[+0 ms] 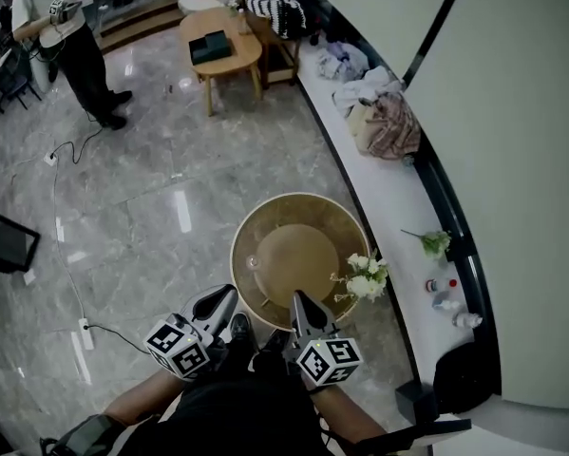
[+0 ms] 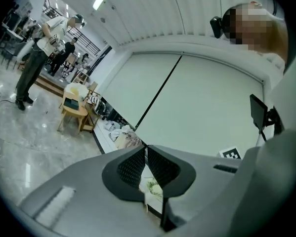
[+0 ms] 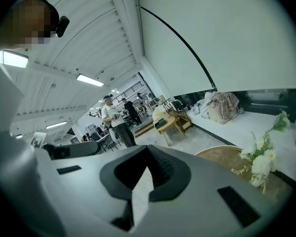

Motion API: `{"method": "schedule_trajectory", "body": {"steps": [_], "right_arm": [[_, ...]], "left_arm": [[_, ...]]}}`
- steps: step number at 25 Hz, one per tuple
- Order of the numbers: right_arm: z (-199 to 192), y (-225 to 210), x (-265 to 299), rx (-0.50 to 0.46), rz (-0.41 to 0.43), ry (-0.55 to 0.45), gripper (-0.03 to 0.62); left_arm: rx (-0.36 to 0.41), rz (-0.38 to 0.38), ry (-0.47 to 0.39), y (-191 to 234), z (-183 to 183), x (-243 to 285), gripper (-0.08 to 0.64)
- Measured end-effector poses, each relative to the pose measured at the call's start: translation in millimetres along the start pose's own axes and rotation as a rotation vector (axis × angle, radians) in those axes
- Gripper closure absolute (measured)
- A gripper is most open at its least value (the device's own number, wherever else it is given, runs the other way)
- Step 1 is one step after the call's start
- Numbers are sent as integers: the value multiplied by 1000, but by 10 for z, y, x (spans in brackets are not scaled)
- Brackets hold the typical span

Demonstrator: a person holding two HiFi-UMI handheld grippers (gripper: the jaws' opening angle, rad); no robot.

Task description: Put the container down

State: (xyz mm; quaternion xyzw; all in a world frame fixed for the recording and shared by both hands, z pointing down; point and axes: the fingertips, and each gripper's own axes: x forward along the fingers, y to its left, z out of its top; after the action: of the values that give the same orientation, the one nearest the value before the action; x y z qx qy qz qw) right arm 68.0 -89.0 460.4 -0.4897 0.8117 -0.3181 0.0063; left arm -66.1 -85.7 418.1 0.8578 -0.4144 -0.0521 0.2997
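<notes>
A round table (image 1: pixel 249 224) with a brown top and a pale rim stands in front of me in the head view. On its left part sits a small clear object (image 1: pixel 255 262), possibly the container; it is too small to tell. My left gripper (image 1: pixel 227 295) hovers at the table's near left edge. In the left gripper view the left gripper (image 2: pixel 146 147) is shut, with nothing between its pads. My right gripper (image 1: pixel 297 299) reaches over the table's near edge, and in the right gripper view it (image 3: pixel 148 149) looks shut and empty.
White flowers (image 1: pixel 365 278) lie on the table's right side. A white ledge (image 1: pixel 398 193) runs along the curved wall and holds piled clothes (image 1: pixel 384 122) and small bottles (image 1: pixel 445 293). A wooden side table (image 1: pixel 222 46) and a standing person (image 1: pixel 70 36) are far off. Cables and a power strip (image 1: pixel 86 333) lie on the floor.
</notes>
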Motion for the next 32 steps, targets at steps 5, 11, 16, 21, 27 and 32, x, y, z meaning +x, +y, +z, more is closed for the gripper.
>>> {"method": "schedule_trajectory", "body": {"steps": [5,11,16,21,27,32], "right_arm": [[156,127,-19,-19,3,-27,586],[355,277,-42,-27,-11,-59,586],[551,417,-76,-59,-7,-110,586],[637,508,-82,-70,-3,-137,586],[858,648,-131,-100,19,-227,586],[900,817,-87,-156,60,-229,584]], "left_arm": [[-5,-51,-22,-153,188,-45,546],[-51,-84,-32,-176,284,-99,555],[-56,-71,-62,-187,393,-96,555],[-14,-74,-84,-199,527,-97,555],[-49,-8,-93,-43,586,-111,555],[-47,-1,-107,-6,666,-124,555]]}}
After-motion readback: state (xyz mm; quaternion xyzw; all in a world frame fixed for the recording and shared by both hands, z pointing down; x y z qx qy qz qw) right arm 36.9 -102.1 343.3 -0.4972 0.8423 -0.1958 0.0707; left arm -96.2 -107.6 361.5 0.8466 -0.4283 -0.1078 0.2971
